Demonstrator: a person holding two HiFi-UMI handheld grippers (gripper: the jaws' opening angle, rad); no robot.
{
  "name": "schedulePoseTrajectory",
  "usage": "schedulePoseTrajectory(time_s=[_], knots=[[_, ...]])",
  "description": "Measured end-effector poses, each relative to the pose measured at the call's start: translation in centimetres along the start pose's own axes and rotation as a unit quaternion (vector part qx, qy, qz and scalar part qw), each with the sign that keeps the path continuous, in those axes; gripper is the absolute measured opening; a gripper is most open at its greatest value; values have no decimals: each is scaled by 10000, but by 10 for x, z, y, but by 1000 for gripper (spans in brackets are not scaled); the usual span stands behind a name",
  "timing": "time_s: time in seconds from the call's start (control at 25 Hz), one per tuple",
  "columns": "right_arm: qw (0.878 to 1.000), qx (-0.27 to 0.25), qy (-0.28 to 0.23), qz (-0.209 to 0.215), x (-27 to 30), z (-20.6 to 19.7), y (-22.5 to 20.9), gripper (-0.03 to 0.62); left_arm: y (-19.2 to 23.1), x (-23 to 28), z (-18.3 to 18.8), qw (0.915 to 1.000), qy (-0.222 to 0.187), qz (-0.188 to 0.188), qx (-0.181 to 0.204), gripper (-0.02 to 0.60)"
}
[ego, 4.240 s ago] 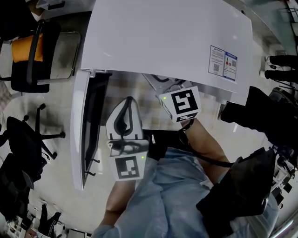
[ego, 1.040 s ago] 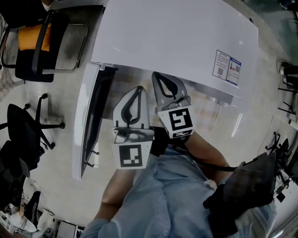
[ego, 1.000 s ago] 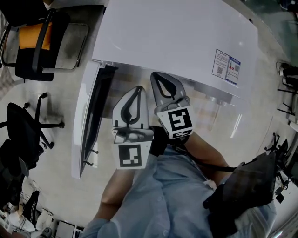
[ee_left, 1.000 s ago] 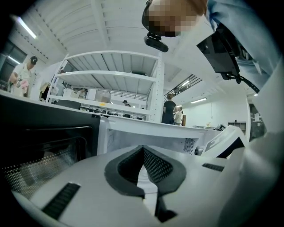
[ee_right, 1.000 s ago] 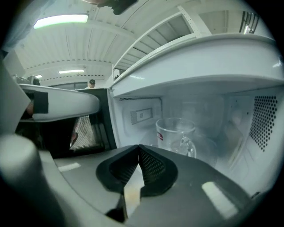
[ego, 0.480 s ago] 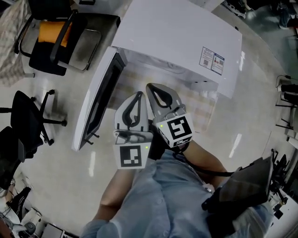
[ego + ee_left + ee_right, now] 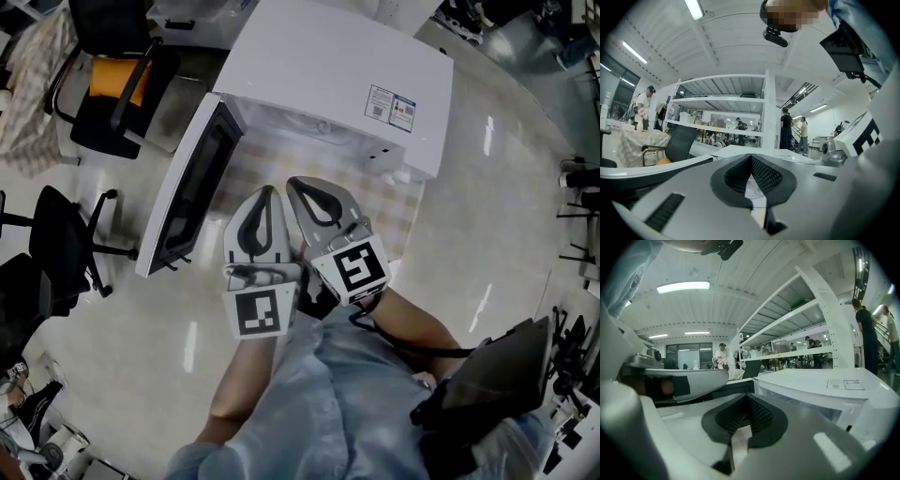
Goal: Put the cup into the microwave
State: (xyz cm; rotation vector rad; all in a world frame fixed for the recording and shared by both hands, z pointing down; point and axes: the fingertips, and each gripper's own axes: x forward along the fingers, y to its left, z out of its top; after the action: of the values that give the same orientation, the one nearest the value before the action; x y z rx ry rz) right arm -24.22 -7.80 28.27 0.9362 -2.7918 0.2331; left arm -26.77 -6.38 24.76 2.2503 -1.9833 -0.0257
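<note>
Microwave (image 7: 319, 75) — door (image 7: 192, 192) open (on its left)

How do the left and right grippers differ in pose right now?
The left gripper points straight up the head view; the right gripper slants, its tip leaning toward the left one. The left's marker cube faces the camera square; the right's cube is turned. The right gripper's tip sits slightly nearer the microwave than the left gripper's. Shared: both shut, empty, side by side before the open door.

White microwave (image 7: 319, 66); orange chair cushion (image 7: 112, 80); beige checked surface (image 7: 398, 214).
</note>
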Motion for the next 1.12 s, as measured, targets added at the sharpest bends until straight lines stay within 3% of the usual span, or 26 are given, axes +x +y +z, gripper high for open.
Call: schedulePoseTrajectory(time_s=[0.16, 0.4, 1.12], knots=[[9999, -25, -127, -49, -29, 9, -4, 2, -11, -14, 6, 9994, -43, 236, 235, 8], [9996, -118, -242, -2, -64, 15, -3, 0, -33, -36, 13, 9985, -125, 472, 255, 8], [9984, -92, -554, -36, -124, 31, -8, 2, -89, -58, 36, 9967, -350, 484, 551, 8]])
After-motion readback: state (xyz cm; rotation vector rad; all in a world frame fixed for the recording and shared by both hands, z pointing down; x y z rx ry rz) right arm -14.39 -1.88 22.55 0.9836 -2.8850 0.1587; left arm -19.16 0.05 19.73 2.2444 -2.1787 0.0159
